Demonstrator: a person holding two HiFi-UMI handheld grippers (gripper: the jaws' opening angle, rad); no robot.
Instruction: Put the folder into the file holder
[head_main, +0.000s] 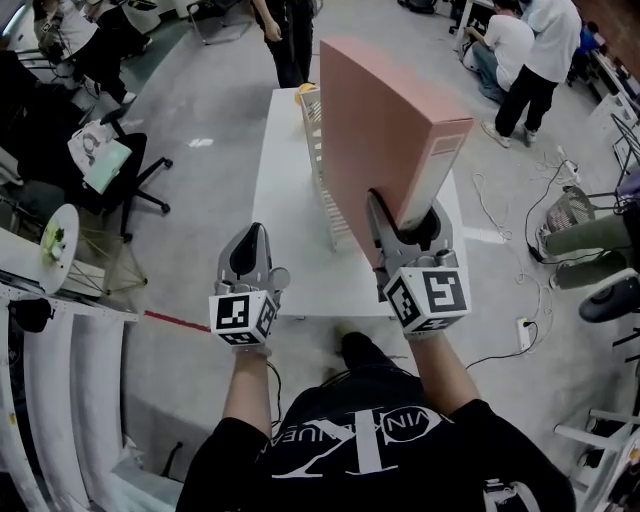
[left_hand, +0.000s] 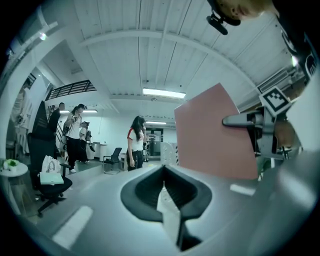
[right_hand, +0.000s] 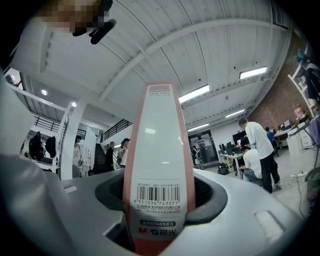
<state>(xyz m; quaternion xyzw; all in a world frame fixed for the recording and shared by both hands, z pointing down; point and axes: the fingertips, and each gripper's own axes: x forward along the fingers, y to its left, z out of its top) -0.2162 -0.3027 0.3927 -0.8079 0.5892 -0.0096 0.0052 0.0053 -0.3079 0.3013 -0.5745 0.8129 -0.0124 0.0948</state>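
Nearest me, at the near left corner of the white rectangular table (head_main: 285, 200), my left gripper (head_main: 254, 240) sits level with its jaws pressed together on nothing, kept aside as a spare. Over the table's near edge, my right gripper (head_main: 407, 218) has its jaws spread wide and clamped across the labelled spine of the thick salmon-pink box folder (head_main: 375, 130). I judge the folder is held upright to slide in on edge. Farther along the table stands the white slotted file holder (head_main: 312, 140), with the folder just beside it, not yet inside.
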